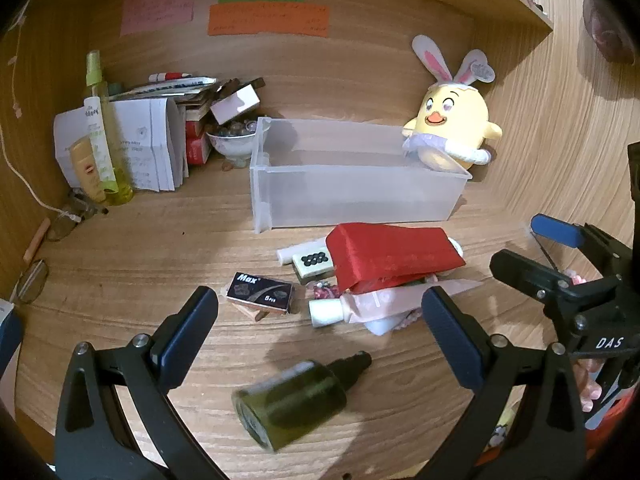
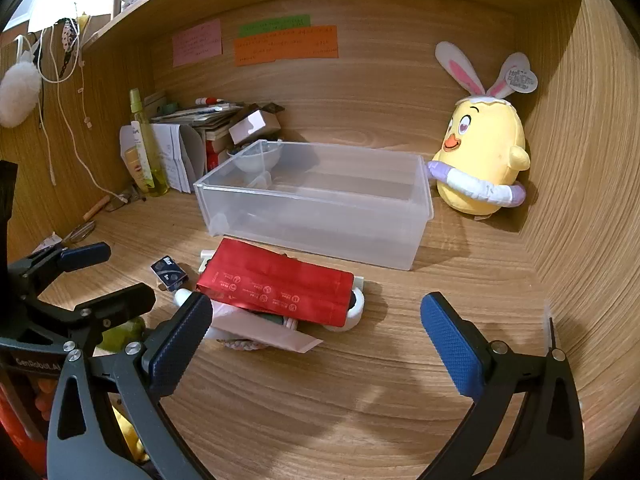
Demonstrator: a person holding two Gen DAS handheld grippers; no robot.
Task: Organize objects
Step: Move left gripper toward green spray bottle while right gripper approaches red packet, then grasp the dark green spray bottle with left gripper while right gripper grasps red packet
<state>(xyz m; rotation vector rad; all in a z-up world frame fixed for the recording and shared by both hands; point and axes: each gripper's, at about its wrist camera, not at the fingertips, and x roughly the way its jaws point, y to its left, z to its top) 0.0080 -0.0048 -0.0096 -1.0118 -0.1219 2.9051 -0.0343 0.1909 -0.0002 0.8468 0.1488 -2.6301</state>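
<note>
Down low, one dark green bottle [image 1: 290, 402] lying on its side on the wooden tabletop [image 1: 224, 240], between the wide-open jaws of the left gripper [image 1: 320, 328] but touching neither. Long way slanted: flat bottom toward the camera and to the left, black cap pointing away and to the right, toward the pile. Smooth and round like a little barrel (a bit blurry, so the label cannot be read).

Right gripper [image 2: 320, 340] with jaws spread wide too, holding nothing, bumpy blue pads on black arms.

Just past the bottle, one small pile: one shiny red packet [image 2: 276, 286], flat and long, lying left to right on top; one white-capped pink tube [image 1: 360, 306] poking out with cap to the left; one tile with black dots [image 1: 314, 264]; one small dark box marked "Max" [image 1: 260, 294] just beside the pile.

Behind the pile, one see-through plastic bin [image 2: 316, 210], a long box shape with thin cloudy walls. Beside its right end, one soft yellow chick toy [image 2: 482, 156] with two bunny ears. Three paper notes [image 2: 286, 42] on the back wall: pink, green, orange.
</note>
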